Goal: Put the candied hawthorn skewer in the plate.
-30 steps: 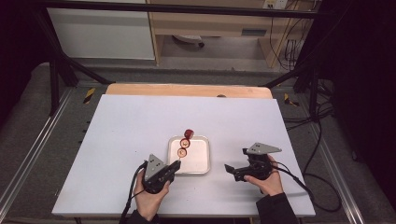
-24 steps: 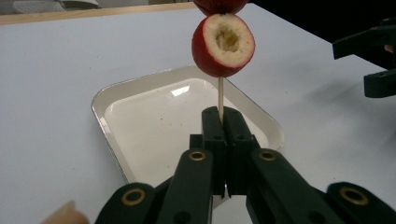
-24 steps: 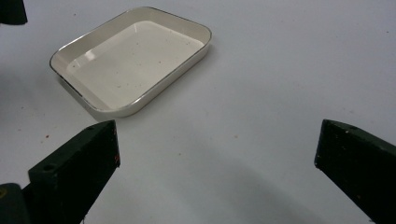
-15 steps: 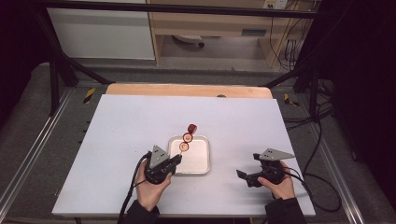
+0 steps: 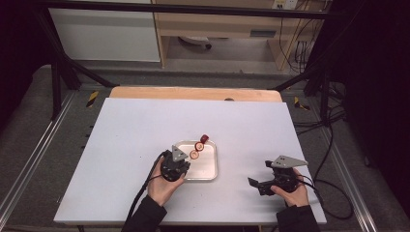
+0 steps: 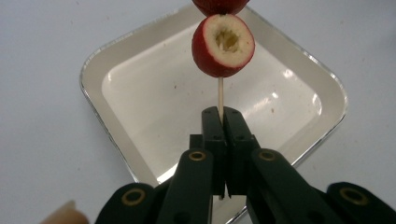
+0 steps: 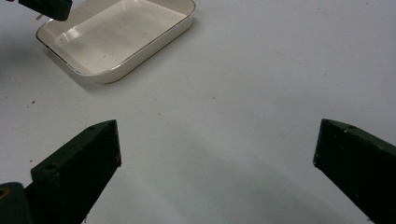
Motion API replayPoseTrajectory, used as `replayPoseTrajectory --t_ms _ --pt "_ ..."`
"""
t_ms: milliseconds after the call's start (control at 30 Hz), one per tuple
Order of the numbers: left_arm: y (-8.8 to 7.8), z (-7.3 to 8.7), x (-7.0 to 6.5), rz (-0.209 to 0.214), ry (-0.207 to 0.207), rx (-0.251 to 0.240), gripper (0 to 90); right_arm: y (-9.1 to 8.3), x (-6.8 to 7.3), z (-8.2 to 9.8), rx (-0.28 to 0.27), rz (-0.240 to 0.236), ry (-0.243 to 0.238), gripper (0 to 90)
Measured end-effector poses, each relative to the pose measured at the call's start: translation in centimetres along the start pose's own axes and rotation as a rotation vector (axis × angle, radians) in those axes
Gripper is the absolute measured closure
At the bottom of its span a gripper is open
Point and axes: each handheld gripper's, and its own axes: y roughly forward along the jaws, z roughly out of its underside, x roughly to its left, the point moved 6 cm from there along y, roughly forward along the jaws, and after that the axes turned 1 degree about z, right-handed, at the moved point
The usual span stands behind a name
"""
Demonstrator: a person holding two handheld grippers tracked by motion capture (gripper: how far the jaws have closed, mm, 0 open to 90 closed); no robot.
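Note:
My left gripper is shut on a thin wooden skewer that carries red hawthorn-like fruits; the nearest fruit is cut and shows a pale hollow core. In the high view the left gripper holds the skewer with its fruits slanting over the near left part of a white square tray. The tray lies bare beneath the fruit. My right gripper stands open near the table's front right, its jaws wide apart with nothing between them.
The white tabletop spreads around the tray, with a wooden strip along its far edge. In the right gripper view the tray lies at the upper left. Cables trail off the right side.
The left gripper with the skewer has shifted right, over the tray's near left corner. The right gripper has drawn back to the right, toward the table's front edge.

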Motion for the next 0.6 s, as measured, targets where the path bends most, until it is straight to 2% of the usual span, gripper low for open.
replayPoseTrajectory --t_ms 333,600 --pt "1.0 0.8 0.1 -0.008 0.002 0.114 88.8 0.2 0.1 0.2 0.017 -0.005 0.000 1.3" --pt "1.3 0.6 0.1 -0.013 0.004 0.125 88.0 0.4 0.2 0.3 0.027 -0.005 -0.005 1.3"
